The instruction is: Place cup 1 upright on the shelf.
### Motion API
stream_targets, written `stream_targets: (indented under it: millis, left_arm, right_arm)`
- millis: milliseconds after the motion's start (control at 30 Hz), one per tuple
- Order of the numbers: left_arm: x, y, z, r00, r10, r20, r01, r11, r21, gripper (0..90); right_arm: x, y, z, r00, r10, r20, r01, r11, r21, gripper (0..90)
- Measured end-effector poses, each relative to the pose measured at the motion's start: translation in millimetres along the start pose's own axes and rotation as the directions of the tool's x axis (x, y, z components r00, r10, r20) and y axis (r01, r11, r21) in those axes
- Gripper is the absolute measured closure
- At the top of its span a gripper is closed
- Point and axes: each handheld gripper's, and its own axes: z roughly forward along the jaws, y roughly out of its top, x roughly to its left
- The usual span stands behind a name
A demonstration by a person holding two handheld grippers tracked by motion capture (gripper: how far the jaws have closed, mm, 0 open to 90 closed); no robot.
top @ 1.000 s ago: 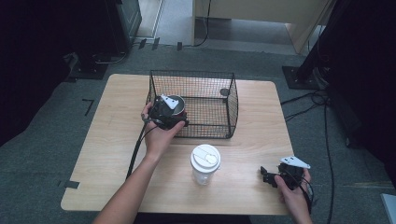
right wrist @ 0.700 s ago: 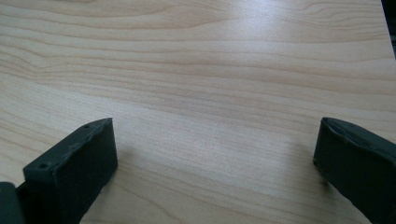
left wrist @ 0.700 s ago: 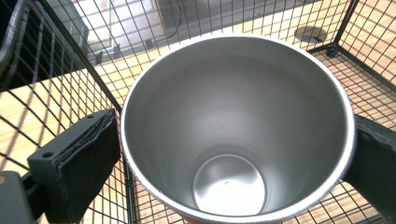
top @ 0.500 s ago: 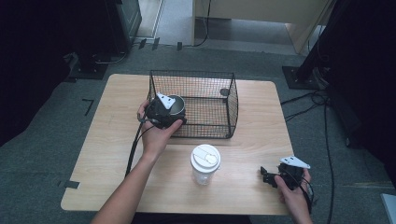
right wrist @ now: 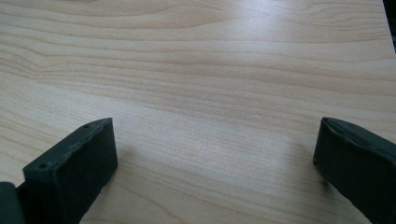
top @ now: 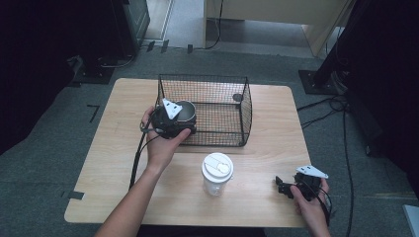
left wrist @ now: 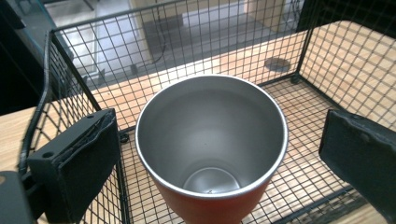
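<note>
Between our left gripper's (left wrist: 212,154) spread black jaws stood a steel-lined red cup (left wrist: 211,144), inside the black wire basket (left wrist: 140,51).

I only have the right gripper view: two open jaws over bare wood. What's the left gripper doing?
Observer: The left gripper is at the wire basket, jaws apart on either side of a metal cup.
Operator: Gripping it?
Observer: No. In the left gripper view there are gaps between both jaws and the cup, which stands inside the basket.
Operator: Anything near my gripper?
Observer: A lidded plastic cup stands on the table to the left of the right gripper, with a gap between them.
</note>
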Motion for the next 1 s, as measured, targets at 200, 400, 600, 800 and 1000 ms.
stream_targets:
  millis: [200, 400, 600, 800, 1000]
  left_arm:
    - [5.3, -7.1, -14.0, 1.0, 0.004, 0.008, -0.004, 0.9998, -0.02, 0.0]
    - [13.0, -16.7, -31.8, 0.9989, -0.021, 0.041, 0.023, 0.999, -0.039, 0.0]
    - [18.2, -25.7, -50.8, 0.9981, -0.018, 0.059, 0.022, 0.9977, -0.064, 0.0]
    - [28.6, -40.6, -65.2, 0.9973, -0.035, 0.064, 0.039, 0.9973, -0.062, 0.0]
    - [39.9, -59.0, -73.0, 0.9986, -0.042, 0.033, 0.043, 0.9986, -0.032, 0.0]
  right_arm:
    - [-0.1, 0.0, 0.0, 1.0, -0.001, 0.0, 0.001, 1.0, -0.001, 0.0]
    - [-0.1, 0.0, 0.0, 1.0, -0.001, 0.0, 0.001, 1.0, 0.0, 0.0]
    - [0.1, 0.0, 0.0, 1.0, 0.001, 0.0, -0.001, 1.0, 0.0, 0.0]
    - [0.2, 0.0, 0.0, 1.0, 0.002, 0.0, -0.002, 1.0, 0.0, 0.0]
    - [0.1, 0.0, -0.1, 1.0, 0.001, 0.001, -0.001, 1.0, 0.001, 0.0]
